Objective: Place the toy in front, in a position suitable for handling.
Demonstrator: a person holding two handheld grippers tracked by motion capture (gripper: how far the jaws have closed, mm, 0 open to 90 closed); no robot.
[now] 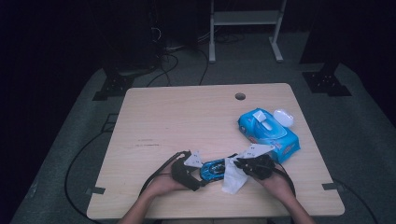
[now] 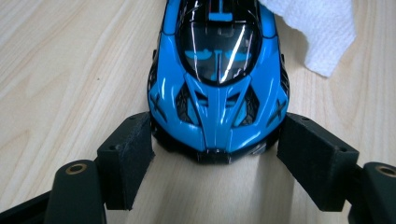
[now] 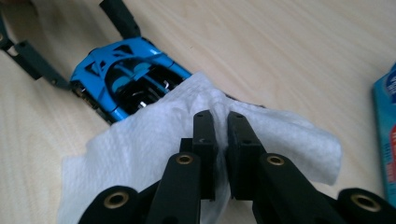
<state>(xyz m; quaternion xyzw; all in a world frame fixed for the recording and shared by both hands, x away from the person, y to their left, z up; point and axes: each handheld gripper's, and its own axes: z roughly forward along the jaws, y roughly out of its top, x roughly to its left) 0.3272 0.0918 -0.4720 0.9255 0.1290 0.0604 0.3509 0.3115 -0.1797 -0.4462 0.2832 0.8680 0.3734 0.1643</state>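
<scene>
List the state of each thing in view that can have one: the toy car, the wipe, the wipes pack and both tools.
Blue toy car: upright on the table, nose clamped between the left tool's pads.
White wipe: unfolded, draped over the car's rear.
Wipes pack: lying flat, lid flipped open.
Left tool: shut on the car.
Right tool: shut on the wipe.

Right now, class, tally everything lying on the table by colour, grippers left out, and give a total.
Blue: 2, the toy car and the wipes pack
White: 1, the wipe draped over the car's far end
Total: 3
</scene>
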